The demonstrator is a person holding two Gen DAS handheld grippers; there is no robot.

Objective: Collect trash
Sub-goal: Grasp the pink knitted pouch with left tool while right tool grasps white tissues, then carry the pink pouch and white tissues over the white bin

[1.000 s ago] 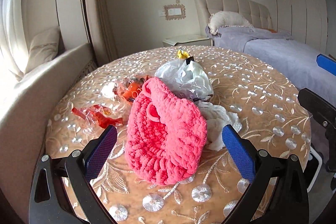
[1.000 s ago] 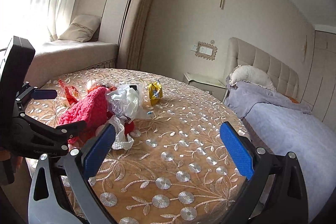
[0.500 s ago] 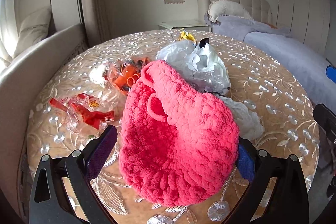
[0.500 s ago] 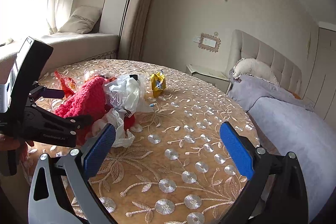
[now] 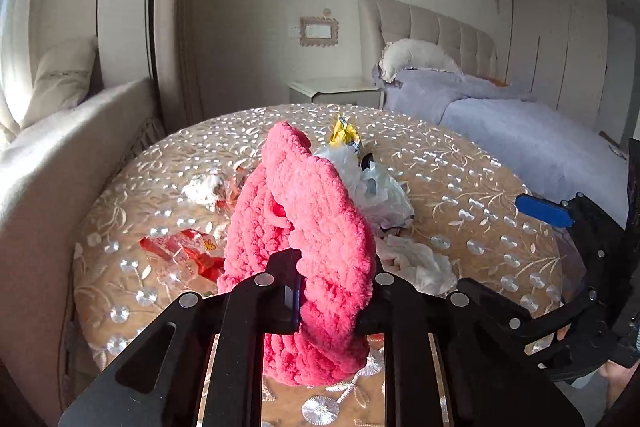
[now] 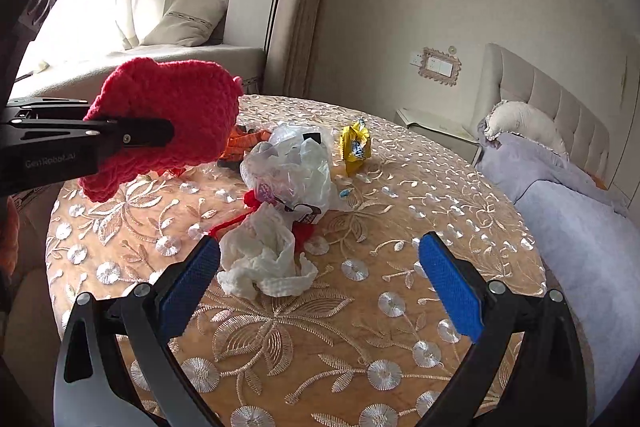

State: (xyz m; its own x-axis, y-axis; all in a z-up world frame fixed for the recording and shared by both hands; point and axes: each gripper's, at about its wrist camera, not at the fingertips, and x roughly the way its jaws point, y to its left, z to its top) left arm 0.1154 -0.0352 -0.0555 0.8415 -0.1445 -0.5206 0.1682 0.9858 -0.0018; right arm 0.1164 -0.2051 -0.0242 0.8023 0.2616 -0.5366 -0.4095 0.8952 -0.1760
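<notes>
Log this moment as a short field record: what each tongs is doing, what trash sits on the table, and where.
left tongs: shut on the pink knitted bag, held above the table
right tongs: open, holding nothing, hovering over the table
nearest trash: crumpled white tissue, just ahead of the right tongs, beside its left finger
middle: clear plastic bag, behind the tissue
far side: yellow snack wrapper
left side: red wrapper
</notes>
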